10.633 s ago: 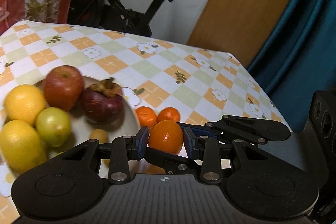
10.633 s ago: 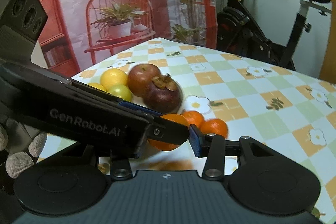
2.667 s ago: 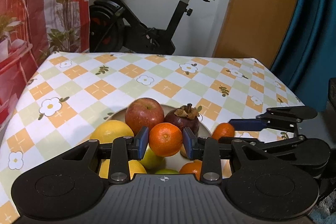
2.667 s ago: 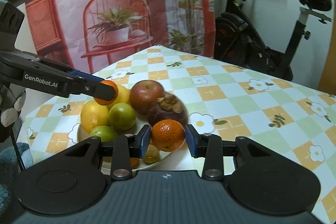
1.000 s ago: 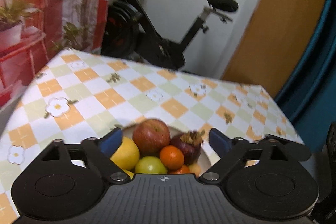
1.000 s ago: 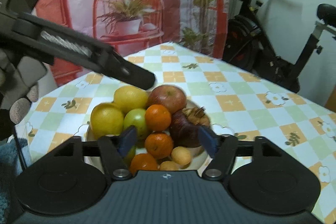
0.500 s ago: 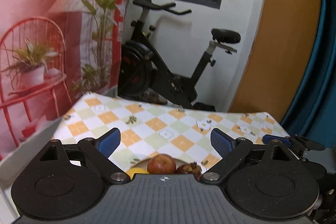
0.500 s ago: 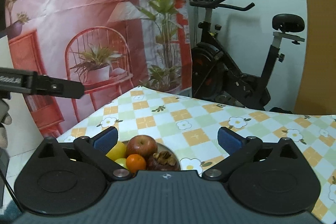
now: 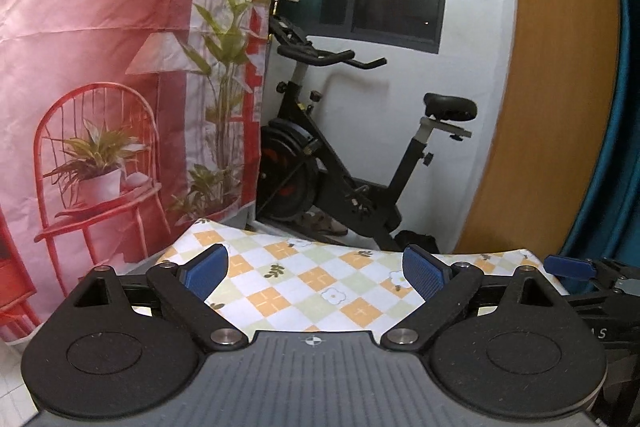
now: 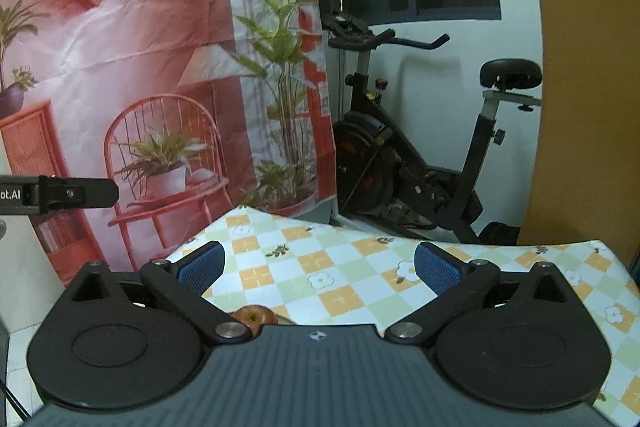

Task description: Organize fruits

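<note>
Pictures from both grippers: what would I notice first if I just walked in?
Probably the black exercise bike against the white wall, straight ahead past the table's far edge. Left of it hangs a big red backdrop printed with a chair and plants. Up close, the right gripper and left gripper both gape open with nothing between them, and an apple peeks over the right one's body.

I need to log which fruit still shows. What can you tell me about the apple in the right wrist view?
Only the top of the red apple shows: a reddish dome with a yellowish dimple around the stem pit, facing up. It lies low in the frame, mostly hidden behind the black body of the right claw, above the checked tablecloth. Its support is out of view.
</note>
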`<state>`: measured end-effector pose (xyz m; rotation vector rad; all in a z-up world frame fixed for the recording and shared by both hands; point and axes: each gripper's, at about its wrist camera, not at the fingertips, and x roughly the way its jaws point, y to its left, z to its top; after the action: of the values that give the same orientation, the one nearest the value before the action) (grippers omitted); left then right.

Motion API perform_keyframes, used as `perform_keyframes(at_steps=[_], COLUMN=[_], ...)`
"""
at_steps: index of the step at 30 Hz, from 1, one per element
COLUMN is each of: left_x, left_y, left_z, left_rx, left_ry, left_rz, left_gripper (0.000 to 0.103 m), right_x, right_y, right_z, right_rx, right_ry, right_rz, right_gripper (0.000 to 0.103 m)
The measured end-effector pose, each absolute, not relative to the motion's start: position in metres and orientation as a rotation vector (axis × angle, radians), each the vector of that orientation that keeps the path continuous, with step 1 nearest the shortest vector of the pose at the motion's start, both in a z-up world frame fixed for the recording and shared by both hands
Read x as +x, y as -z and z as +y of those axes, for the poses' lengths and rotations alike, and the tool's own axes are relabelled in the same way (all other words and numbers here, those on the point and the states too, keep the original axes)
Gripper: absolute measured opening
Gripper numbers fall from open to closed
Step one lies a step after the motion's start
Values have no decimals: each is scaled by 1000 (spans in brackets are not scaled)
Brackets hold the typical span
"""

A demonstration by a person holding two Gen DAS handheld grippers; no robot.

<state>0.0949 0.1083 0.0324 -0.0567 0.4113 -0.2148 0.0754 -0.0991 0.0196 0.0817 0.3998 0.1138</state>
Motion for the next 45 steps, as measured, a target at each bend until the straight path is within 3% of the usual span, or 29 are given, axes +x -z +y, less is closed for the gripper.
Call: perform_keyframes(at_steps=[19,45], left_x=[80,70], left_y=[-50,-58], left_z=[96,84], left_rx=[-35,29], left_ry=[209,190], left_rz=[379,356], left_gripper=[98,101], right_x=[57,52], right_y=[-53,-55], right_z=[-104,-109], right_rx=[88,105], right_ry=[-112,-116], right_rz=[367,373], right_gripper=[103,103])
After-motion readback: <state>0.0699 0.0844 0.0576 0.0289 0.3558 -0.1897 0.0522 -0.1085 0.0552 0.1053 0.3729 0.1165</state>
